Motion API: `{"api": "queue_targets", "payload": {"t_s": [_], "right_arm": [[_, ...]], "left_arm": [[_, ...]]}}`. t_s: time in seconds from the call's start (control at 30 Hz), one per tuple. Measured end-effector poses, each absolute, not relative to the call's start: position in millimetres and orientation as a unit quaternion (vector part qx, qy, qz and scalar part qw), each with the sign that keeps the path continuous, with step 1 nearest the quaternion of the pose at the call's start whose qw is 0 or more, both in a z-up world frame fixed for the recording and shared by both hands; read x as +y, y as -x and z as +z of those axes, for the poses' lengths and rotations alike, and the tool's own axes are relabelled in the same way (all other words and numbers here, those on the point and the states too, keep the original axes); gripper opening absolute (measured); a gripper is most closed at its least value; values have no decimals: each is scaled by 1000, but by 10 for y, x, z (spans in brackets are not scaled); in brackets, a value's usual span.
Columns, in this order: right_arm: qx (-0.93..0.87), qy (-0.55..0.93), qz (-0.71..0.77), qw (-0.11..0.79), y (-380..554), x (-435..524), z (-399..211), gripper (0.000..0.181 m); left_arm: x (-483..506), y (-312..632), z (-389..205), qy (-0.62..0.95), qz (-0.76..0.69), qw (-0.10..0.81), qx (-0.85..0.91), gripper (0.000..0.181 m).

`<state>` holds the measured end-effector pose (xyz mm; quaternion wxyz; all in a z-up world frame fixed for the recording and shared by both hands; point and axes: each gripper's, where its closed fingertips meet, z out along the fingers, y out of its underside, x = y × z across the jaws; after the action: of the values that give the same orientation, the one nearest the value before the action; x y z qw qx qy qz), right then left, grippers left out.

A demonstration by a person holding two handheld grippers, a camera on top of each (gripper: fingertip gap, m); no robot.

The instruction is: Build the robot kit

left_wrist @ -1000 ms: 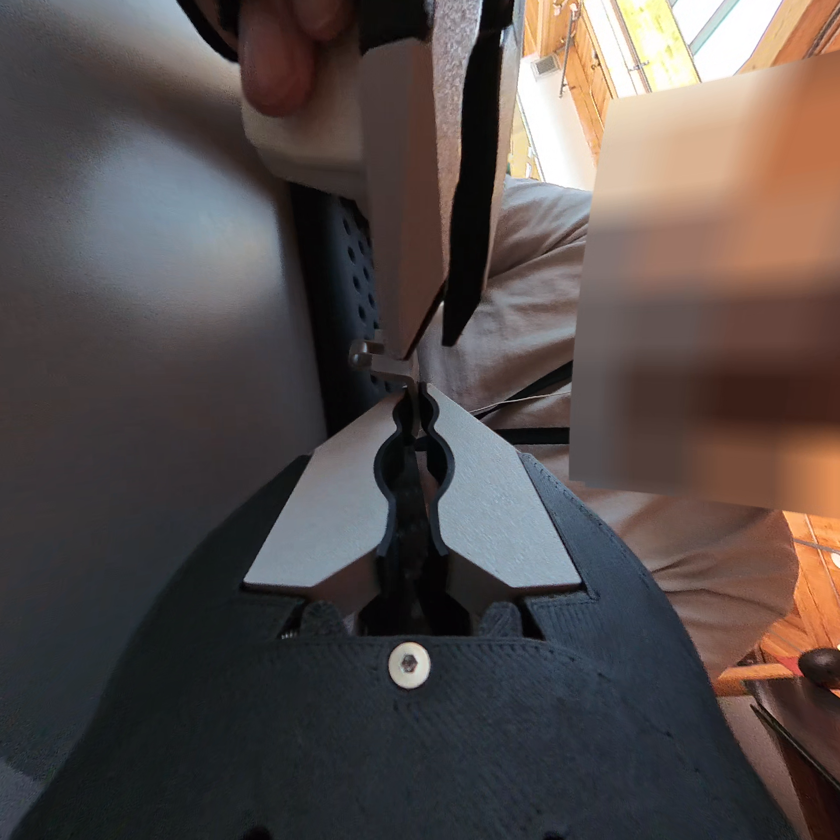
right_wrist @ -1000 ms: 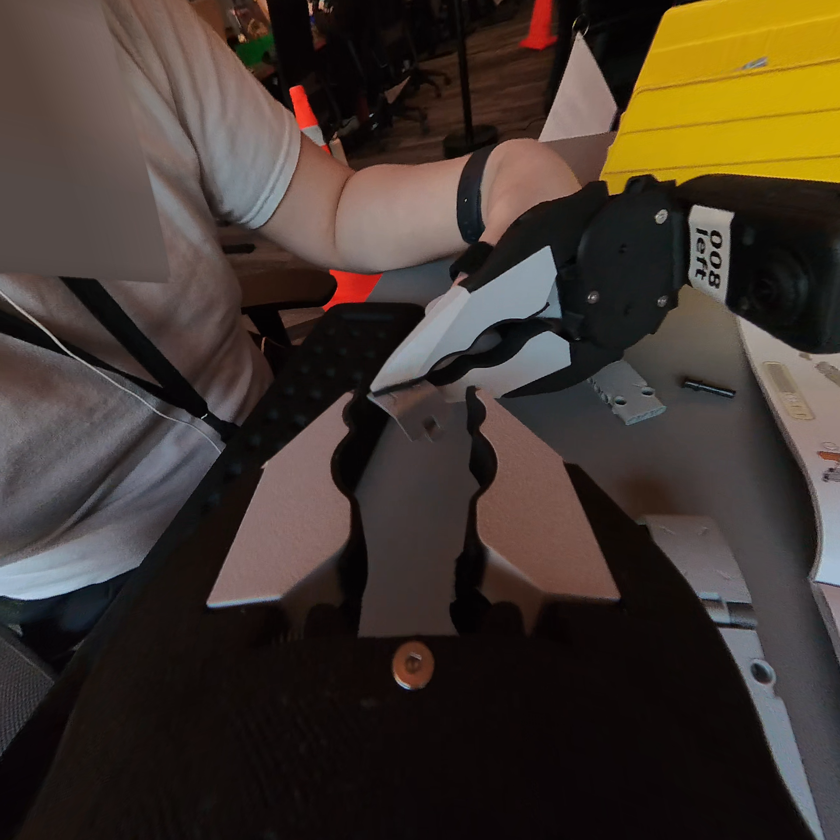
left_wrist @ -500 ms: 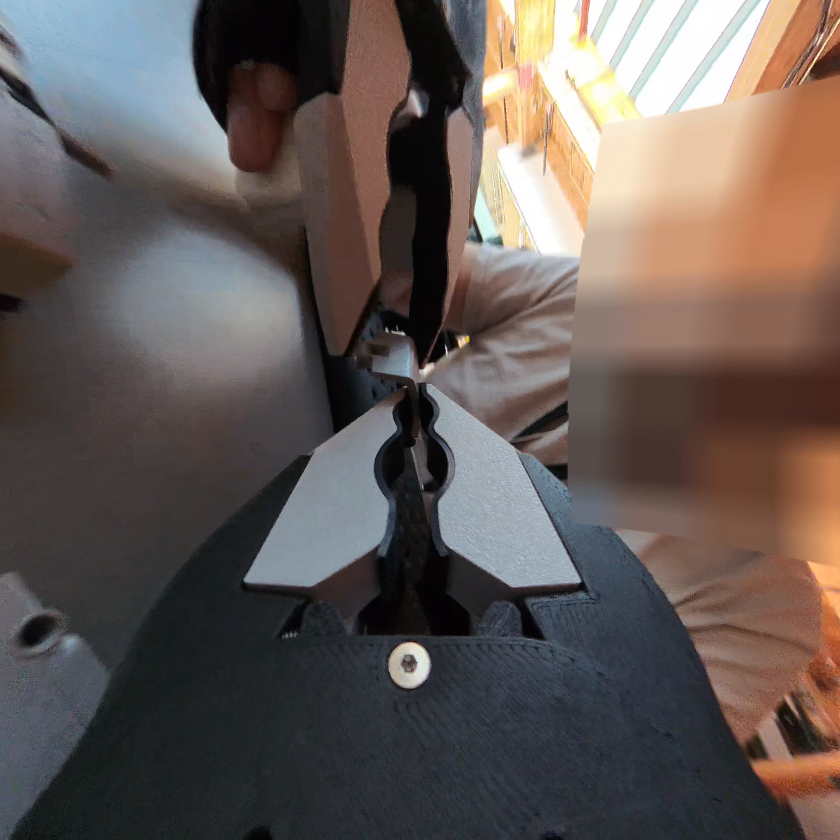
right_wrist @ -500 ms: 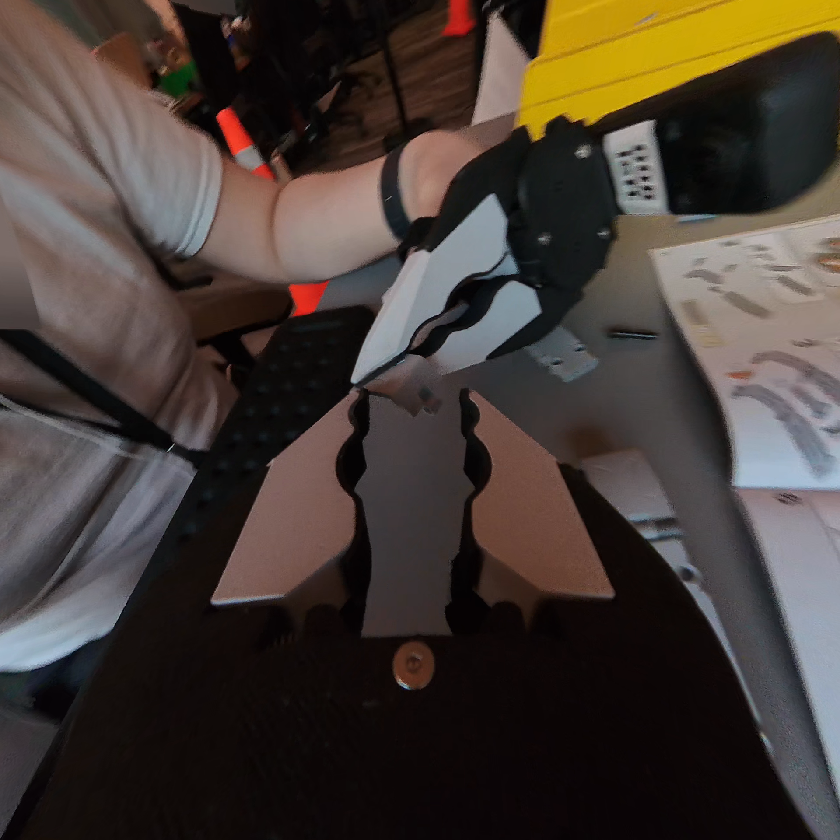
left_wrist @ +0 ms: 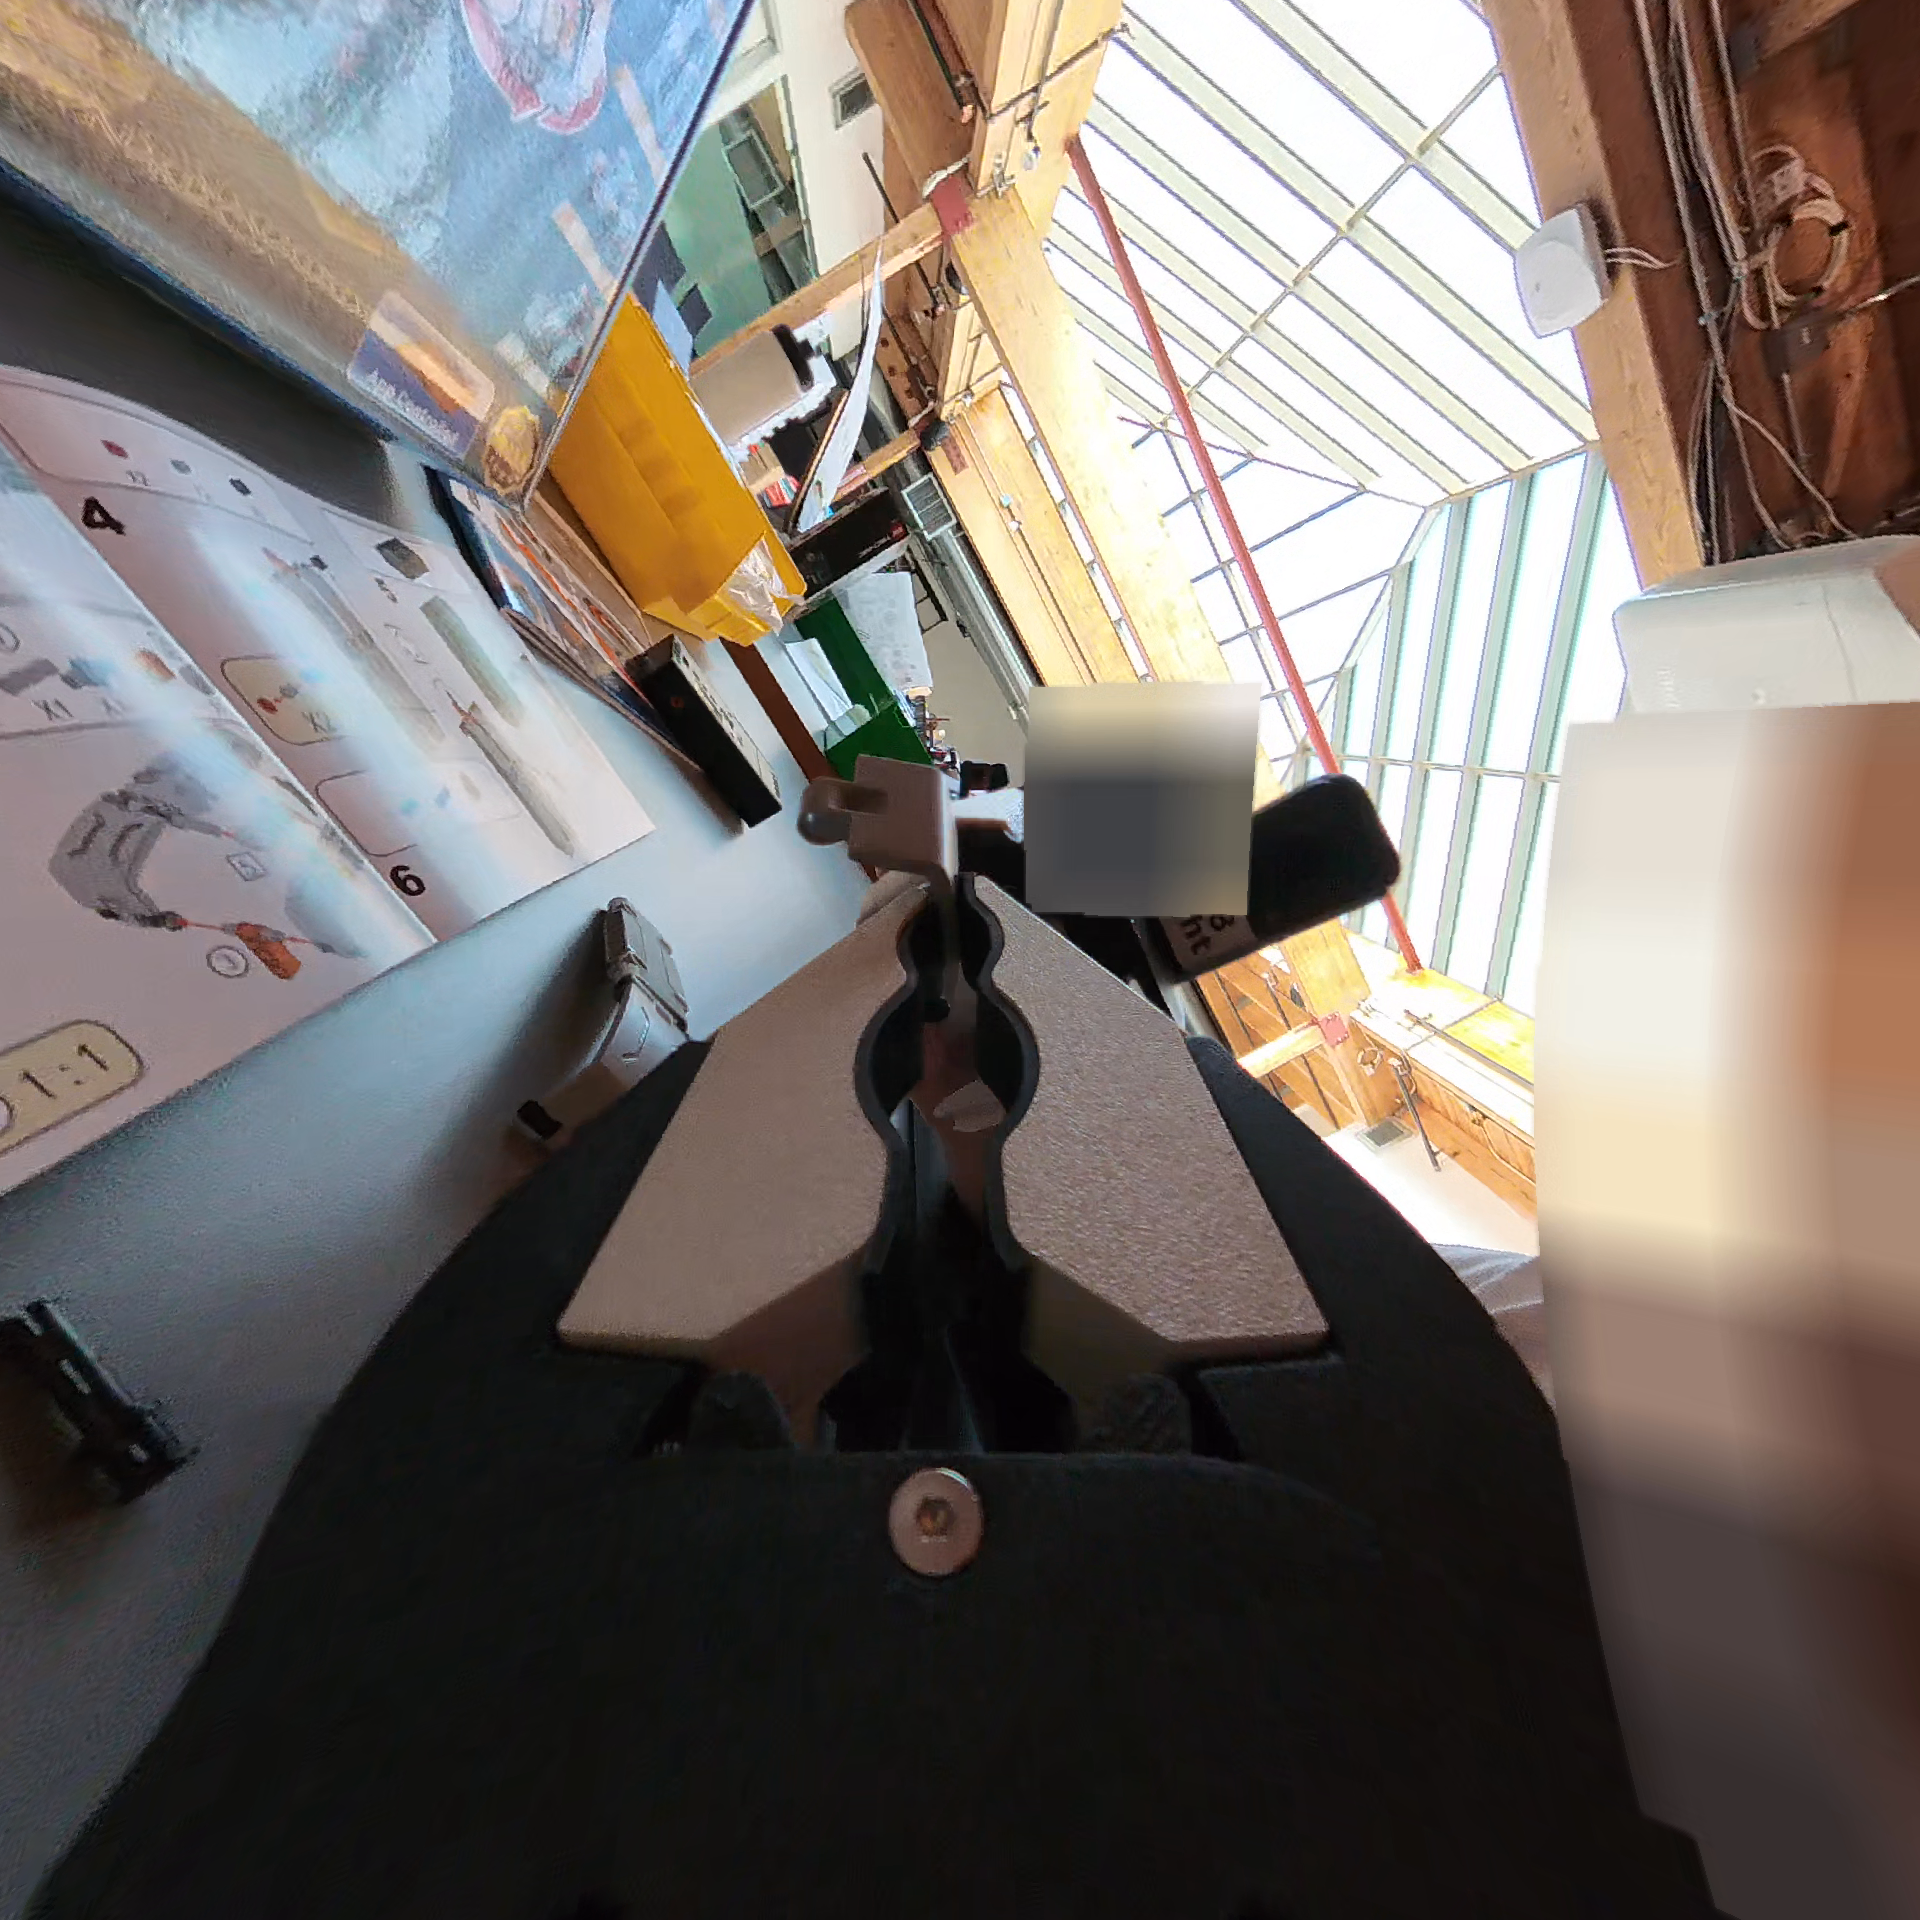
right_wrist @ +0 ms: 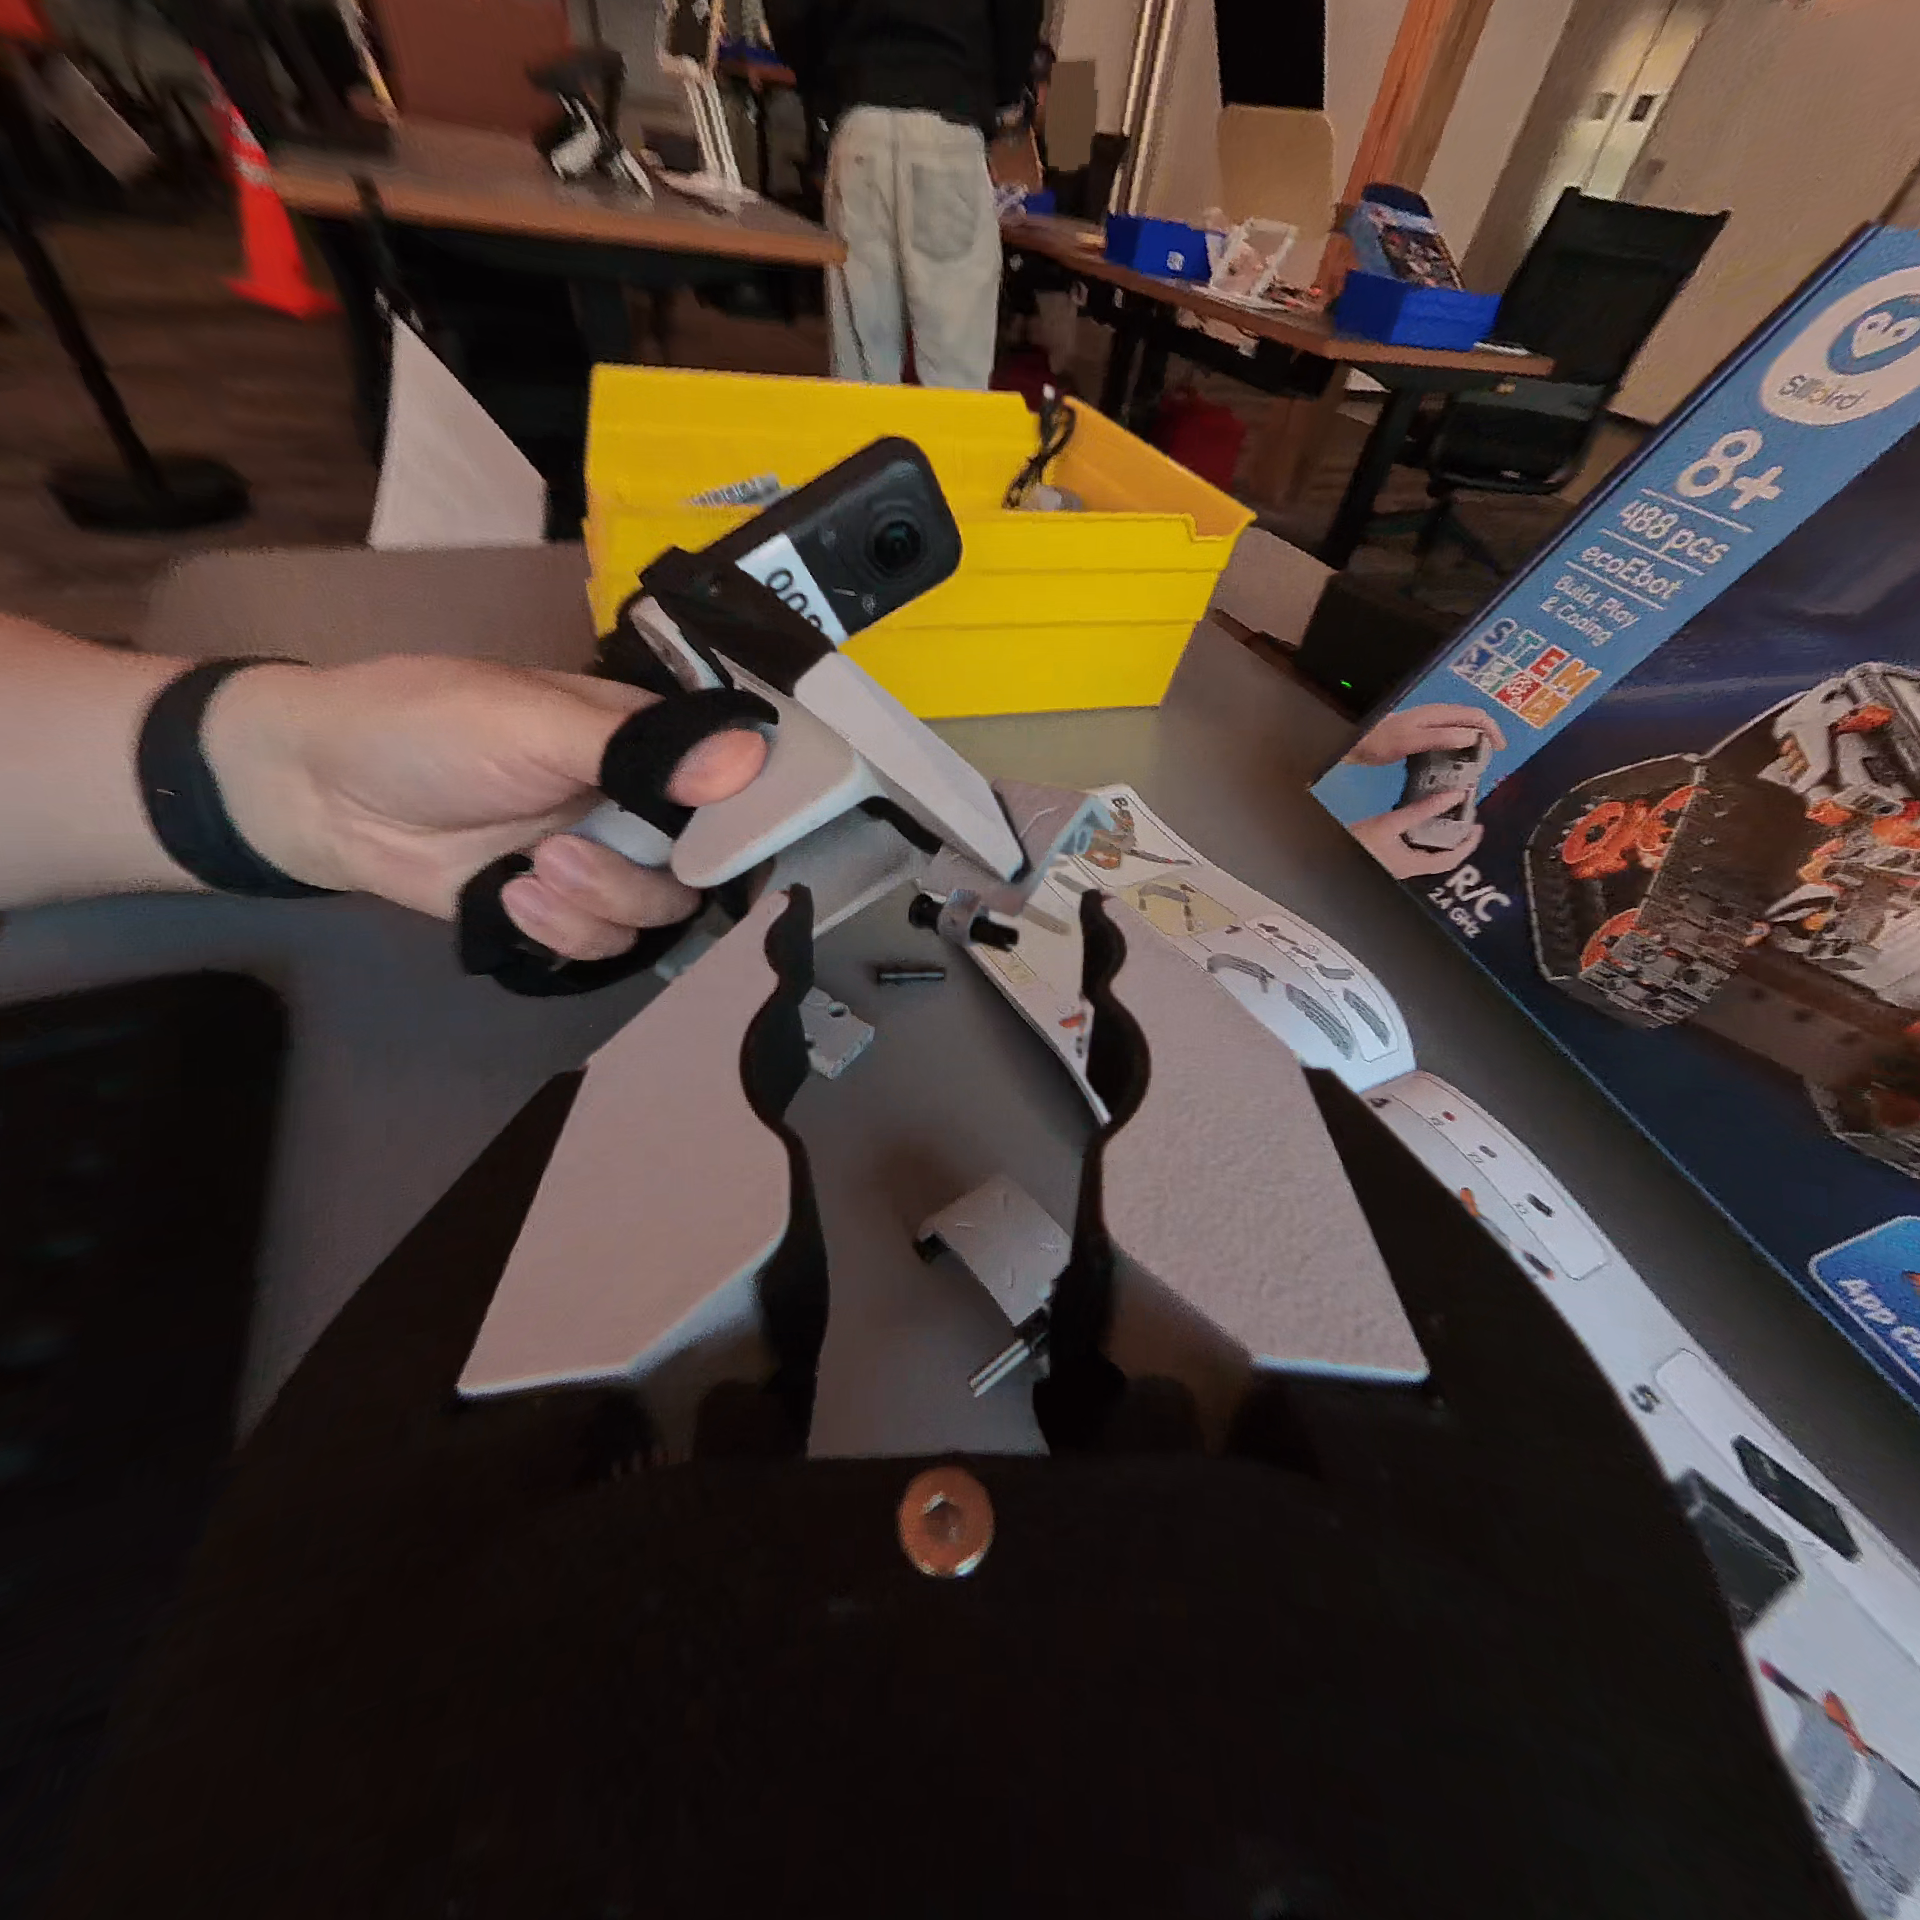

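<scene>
Grey plastic is what the left gripper (left_wrist: 948, 894) has hold of — a small angled building piece (left_wrist: 902, 823) pinched at the very tips of its nearly closed fingers, a peg sticking out to the piece's left. It is held in the air, clear of the grey table (right_wrist: 1226, 727). The right gripper (right_wrist: 940, 935) hangs just short of it, its fingers spread wide with nothing between them. Straight below that gap lie a pale curved part (right_wrist: 997, 1242), a small flat grey block (right_wrist: 831, 1029) and a short dark pin (right_wrist: 909, 974), each apart from the others. To the right gripper's right an instruction booklet (right_wrist: 1226, 935) lies open, and past it a blue toy box (right_wrist: 1683, 748) stands tilted. Ahead of both grippers sits a yellow bin (right_wrist: 1018, 582) — beyond it, other tables and a standing person (right_wrist: 914, 239).
</scene>
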<state>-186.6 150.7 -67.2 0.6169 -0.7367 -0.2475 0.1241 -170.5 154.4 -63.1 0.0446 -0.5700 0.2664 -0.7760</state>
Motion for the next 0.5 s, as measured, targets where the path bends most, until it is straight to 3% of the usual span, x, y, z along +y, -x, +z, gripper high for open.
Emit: {"api": "queue_targets", "payload": {"t_s": [0.1,0.2,0.5], "right_arm": [[-241,751,89,608,1870,1594,-763,47],[-235,762,78,599,1799,1609,-765,24],[-241,772,175,562,1776,1481,-760,22]], "left_arm": [[1496,1659,-668,578,-774,58,254,0],[1446,1622,-686,580,-768,76,259,0],[1362,1631,-640,563,-783,34,262,4]]}}
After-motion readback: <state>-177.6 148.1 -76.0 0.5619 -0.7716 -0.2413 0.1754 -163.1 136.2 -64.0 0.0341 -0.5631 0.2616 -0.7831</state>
